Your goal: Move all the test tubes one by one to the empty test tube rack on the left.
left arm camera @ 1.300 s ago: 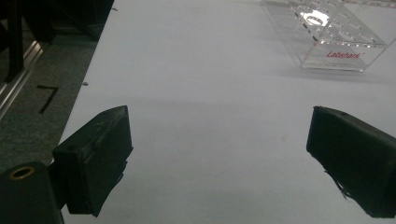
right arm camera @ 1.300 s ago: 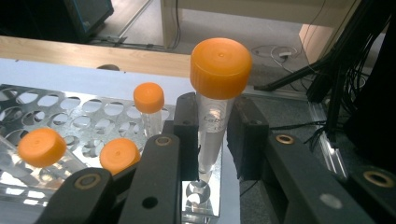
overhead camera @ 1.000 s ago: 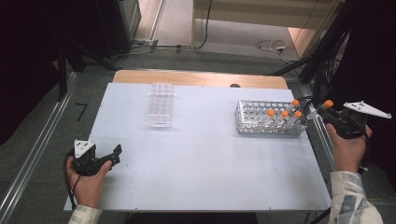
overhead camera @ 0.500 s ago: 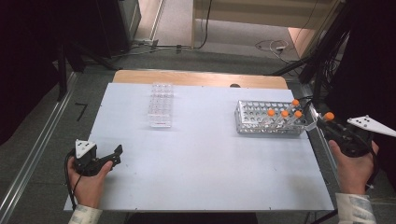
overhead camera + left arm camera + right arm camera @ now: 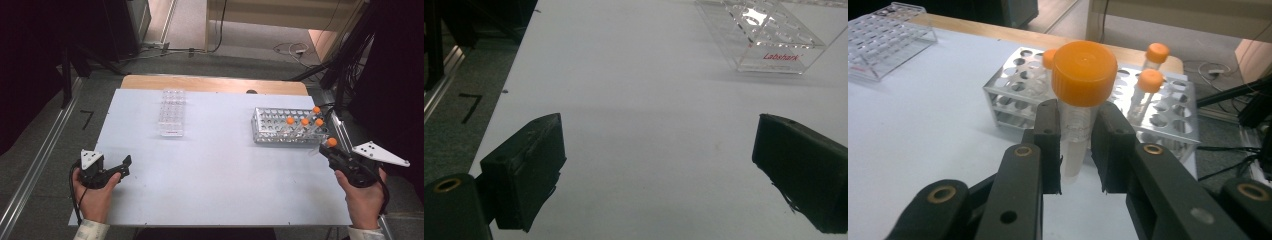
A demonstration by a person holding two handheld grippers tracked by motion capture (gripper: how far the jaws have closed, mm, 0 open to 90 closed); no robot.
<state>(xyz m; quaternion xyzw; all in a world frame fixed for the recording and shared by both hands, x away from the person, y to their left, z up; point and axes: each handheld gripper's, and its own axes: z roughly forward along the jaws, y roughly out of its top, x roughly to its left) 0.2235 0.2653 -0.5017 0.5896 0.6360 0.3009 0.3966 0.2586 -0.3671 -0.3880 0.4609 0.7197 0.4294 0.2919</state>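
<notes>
Between the right tool's (image 5: 1077,150) pads an orange-capped tube (image 5: 1079,107) stands clamped upright, cap above them. Ahead of the left tool (image 5: 659,175), whose jaws gape empty, the clear rack (image 5: 769,35) reads "Labshark".

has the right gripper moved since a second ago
Yes. The right gripper, shut on an orange-capped tube, has pulled back from beside the metal rack toward the table's near right edge.

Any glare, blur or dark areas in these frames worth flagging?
High view: surroundings dark, table evenly lit. Left gripper view: glare on the clear rack, jaws soft. Right gripper view: held tube sharp, metal rack slightly soft.
</notes>
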